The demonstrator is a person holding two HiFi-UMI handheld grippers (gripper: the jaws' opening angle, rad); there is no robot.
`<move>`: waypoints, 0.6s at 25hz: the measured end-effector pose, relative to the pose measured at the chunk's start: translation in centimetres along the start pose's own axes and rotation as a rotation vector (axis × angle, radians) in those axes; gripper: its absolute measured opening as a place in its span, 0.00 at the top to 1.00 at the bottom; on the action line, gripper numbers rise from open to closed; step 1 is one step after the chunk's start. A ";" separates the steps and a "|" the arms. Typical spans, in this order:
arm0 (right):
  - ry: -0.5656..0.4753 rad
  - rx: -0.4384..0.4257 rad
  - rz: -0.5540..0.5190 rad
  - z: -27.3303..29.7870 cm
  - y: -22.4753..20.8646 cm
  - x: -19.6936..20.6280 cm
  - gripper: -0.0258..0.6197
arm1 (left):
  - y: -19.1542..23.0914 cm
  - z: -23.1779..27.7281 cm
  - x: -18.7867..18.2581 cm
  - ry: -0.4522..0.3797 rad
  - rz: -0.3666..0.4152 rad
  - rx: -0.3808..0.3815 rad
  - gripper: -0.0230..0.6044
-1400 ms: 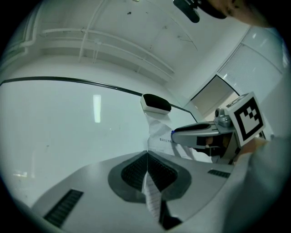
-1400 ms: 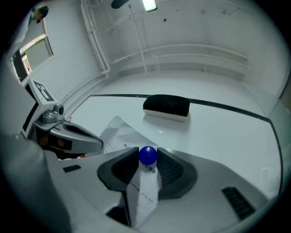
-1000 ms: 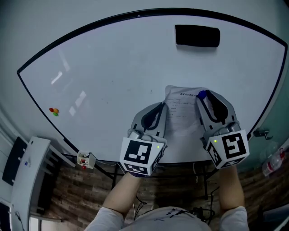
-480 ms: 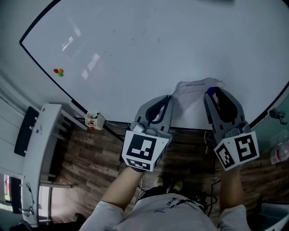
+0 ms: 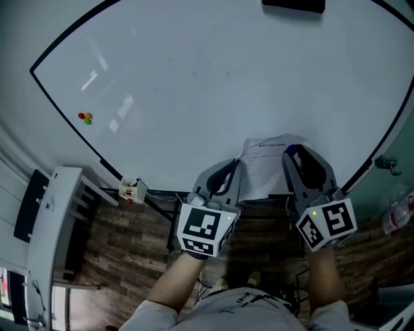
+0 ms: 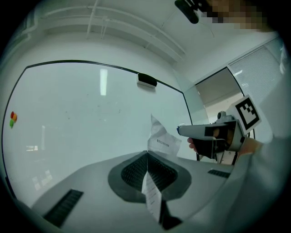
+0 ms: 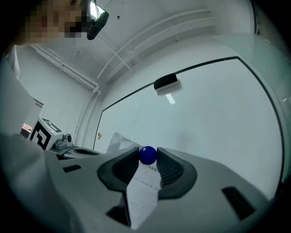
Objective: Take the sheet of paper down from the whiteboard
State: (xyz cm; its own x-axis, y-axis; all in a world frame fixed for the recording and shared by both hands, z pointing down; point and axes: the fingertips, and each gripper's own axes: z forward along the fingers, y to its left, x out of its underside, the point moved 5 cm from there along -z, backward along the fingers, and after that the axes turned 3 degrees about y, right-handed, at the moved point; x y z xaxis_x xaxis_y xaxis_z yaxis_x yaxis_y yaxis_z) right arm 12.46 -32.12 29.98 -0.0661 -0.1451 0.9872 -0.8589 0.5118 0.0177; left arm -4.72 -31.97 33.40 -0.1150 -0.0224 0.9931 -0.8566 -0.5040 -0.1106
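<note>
The sheet of paper [image 5: 264, 167] hangs crumpled between my two grippers, in front of the lower edge of the whiteboard [image 5: 194, 77]. My left gripper [image 5: 233, 169] is shut on the sheet's left side, and the paper [image 6: 152, 195] runs back between its jaws. My right gripper [image 5: 292, 152] is shut on the right side. A round blue magnet [image 7: 148, 154] sits pinched at its tips on top of the paper [image 7: 143, 191]. The left gripper view shows the right gripper [image 6: 184, 131] beside the sheet's free corner [image 6: 163, 139].
A black eraser [image 5: 292, 5] sticks near the board's top edge. Small red and green magnets [image 5: 85, 117] sit at the board's left. A small box with markers [image 5: 131, 189] hangs at the lower frame. A white shelf [image 5: 52, 220] stands left, a bottle [image 5: 396, 221] right.
Both grippers have come down together with the paper, from the middle of the board to its lower edge. The sheet now bulges and creases between them.
</note>
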 end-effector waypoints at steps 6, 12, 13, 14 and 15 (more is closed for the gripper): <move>0.015 0.043 -0.010 -0.4 0.9 -0.5 0.76 | 0.5 -0.7 -0.1 -0.008 -0.009 0.025 0.94; 0.038 0.056 -0.002 -0.6 1.6 -0.6 0.76 | 0.9 -1.0 -0.3 -0.018 -0.022 0.045 0.94; 0.043 0.050 0.009 -0.7 1.7 -0.5 0.76 | 0.9 -1.0 -0.3 -0.020 -0.022 0.048 0.94; 0.047 0.041 0.026 -0.7 1.8 -0.4 0.76 | 1.0 -1.0 -0.4 -0.024 -0.022 0.051 0.94; 0.050 0.033 0.042 -0.7 1.8 -0.1 0.76 | 1.0 -1.0 -0.6 -0.027 -0.020 0.054 0.94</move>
State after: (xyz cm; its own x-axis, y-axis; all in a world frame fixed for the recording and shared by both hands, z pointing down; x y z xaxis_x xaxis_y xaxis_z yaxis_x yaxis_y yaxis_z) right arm 11.24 -30.56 30.01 -0.0778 -0.0814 0.9936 -0.8724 0.4879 -0.0283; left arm -5.98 -31.59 32.69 -0.0840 -0.0353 0.9958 -0.8302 -0.5502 -0.0895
